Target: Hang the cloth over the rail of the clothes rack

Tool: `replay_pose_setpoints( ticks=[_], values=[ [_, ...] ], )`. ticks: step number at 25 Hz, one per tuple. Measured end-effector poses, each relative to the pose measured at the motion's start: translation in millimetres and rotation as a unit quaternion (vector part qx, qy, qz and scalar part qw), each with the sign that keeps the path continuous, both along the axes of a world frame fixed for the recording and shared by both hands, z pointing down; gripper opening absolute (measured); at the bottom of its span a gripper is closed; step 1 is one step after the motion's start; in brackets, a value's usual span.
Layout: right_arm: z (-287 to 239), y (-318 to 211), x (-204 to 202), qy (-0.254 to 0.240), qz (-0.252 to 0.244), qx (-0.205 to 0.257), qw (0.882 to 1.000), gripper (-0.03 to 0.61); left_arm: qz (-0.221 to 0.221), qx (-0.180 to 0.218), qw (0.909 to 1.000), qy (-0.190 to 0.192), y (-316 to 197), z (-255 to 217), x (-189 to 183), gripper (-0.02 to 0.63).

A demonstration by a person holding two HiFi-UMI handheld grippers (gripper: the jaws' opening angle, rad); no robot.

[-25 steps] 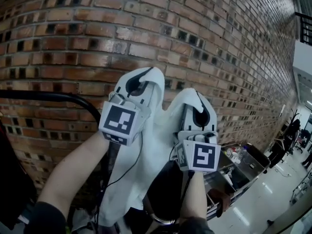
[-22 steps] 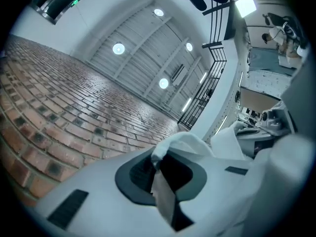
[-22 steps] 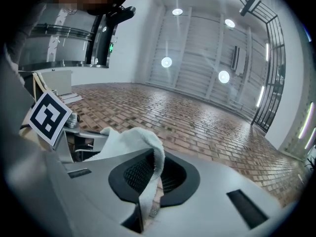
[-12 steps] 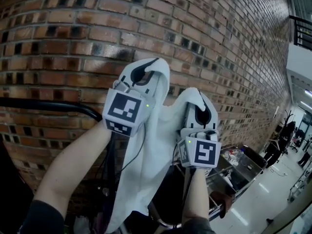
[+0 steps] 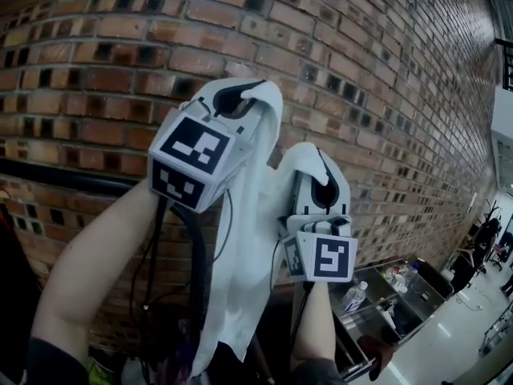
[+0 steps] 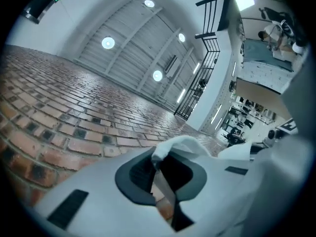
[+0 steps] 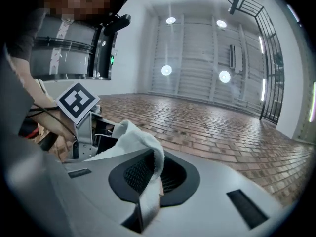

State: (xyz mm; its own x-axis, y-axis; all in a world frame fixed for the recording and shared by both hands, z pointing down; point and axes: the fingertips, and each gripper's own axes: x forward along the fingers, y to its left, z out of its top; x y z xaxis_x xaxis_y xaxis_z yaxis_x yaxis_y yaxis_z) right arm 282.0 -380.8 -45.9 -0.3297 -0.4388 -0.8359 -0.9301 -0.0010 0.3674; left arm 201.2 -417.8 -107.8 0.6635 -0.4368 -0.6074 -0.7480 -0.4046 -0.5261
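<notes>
The white cloth (image 5: pixel 244 247) is held up high and hangs down in front of the brick wall (image 5: pixel 377 79). The left gripper (image 5: pixel 239 96) and the right gripper (image 5: pixel 321 176) each pinch its top edge tight. The black rail (image 5: pixel 64 176) is lower, on the left.

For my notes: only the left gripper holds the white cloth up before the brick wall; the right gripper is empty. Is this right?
No. The right gripper is not empty: the right gripper view shows its jaws shut on the white cloth as well. The left gripper does hold it up before the brick wall.
</notes>
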Motion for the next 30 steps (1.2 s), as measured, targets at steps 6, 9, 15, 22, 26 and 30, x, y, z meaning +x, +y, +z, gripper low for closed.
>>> replay_pose_setpoints(
  ticks=[6, 9, 15, 22, 26, 30],
  values=[
    [1.6, -29.7, -39.8, 0.024, -0.034, -0.012, 0.999, 0.021, -0.055, -0.011, 0.9972, -0.05, -22.0, -1.6, -38.0, 0.046],
    [3.8, -36.1, -62.8, 0.038, -0.064, -0.011, 0.997, 0.021, -0.075, -0.01, 0.9959, -0.05, -26.4, -2.1, -64.6, 0.046],
    [14.7, -39.7, -105.2, 0.077, -0.087, -0.009, 0.993, 0.021, -0.116, -0.002, 0.991, -0.067, -24.8, 5.1, -120.2, 0.046],
    [11.3, -46.4, -140.5, 0.07, -0.102, -0.031, 0.992, 0.021, -0.15, -0.036, 0.987, -0.046, -36.7, -0.3, -214.7, 0.046],
    [3.0, -36.9, -168.7, 0.064, -0.121, -0.007, 0.991, 0.021, -0.157, -0.035, 0.986, -0.045, -35.0, -1.1, -255.0, 0.046],
    [-7.9, -30.9, -182.5, 0.056, -0.118, 0.011, 0.991, 0.021, -0.172, -0.03, 0.9835, -0.046, -33.2, -0.7, -285.8, 0.046]
  ],
)
